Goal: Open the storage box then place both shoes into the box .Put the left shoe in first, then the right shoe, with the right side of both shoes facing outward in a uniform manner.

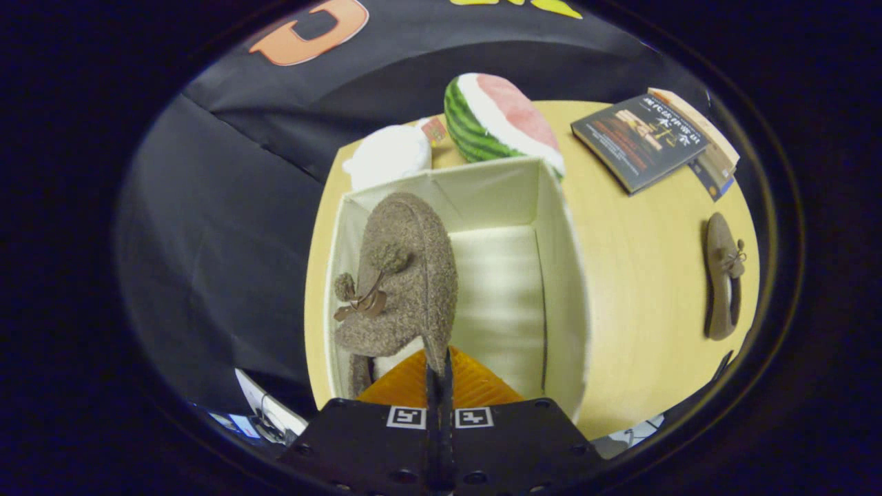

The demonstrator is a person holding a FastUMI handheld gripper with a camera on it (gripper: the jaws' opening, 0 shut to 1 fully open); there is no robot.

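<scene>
Table (641,275) carries open storage box (561,275), gripper (439,358) fingers clamped on fuzzy shoe (406,275) hanging over its left side, second shoe (723,286) lies outside; thin heel pinch risks twisting, landing wrong-side out.

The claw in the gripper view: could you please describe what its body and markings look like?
The claw has a black, flat, angular body with several round screw holes along its plates. Two small square black-and-white tags sit side by side on top, either side of a narrow central slot. Its two fingers are wedge-shaped with finely ribbed faces, tapering forward to meet at a point.
</scene>
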